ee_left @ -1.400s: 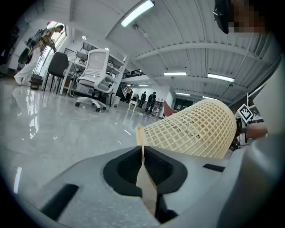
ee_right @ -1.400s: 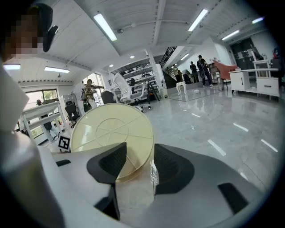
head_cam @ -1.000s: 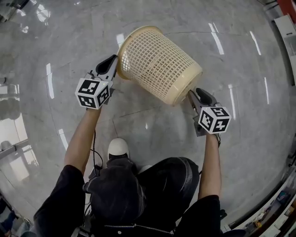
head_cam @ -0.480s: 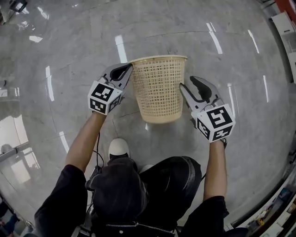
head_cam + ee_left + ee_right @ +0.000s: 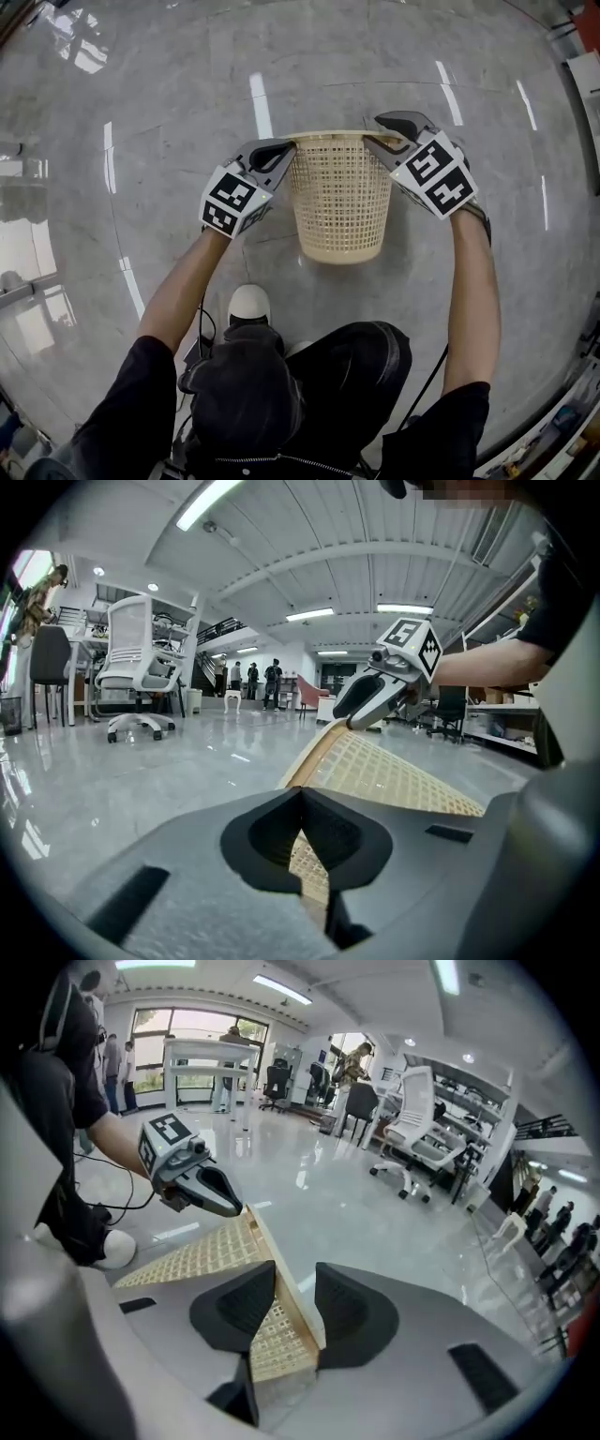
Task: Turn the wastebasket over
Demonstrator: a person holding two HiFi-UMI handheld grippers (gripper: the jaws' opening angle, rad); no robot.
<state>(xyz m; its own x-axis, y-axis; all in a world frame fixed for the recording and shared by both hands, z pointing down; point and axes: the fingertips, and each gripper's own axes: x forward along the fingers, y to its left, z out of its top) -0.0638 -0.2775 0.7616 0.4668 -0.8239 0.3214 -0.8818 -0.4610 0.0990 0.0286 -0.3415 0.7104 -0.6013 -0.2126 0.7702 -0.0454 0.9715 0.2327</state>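
The cream mesh wastebasket [image 5: 342, 202] sits mouth-up between the two hand-held grippers, with its rim at their level and its base down toward the person's white shoe [image 5: 248, 305]. From here I cannot tell whether the base rests on the polished grey floor [image 5: 169, 84] or hangs just above it.

The left hand-held gripper [image 5: 279, 150] is clenched on the rim at its own side. In the left gripper view its jaws are drawn tight together, with the mesh wall pinched between them. The rim runs straight away from it to the other gripper on the far side of the mouth.

The right hand-held gripper [image 5: 386, 132] tilts down onto the opposite side of the rim. Its jaws stand apart with one on either side of the rim band. Mesh shows in the gap beside one pad, so it straddles the rim without squeezing it.

Both of the person's forearms reach out to either side of the basket. Well beyond the left hand-held gripper, a white office chair [image 5: 141, 672] stands on the floor.
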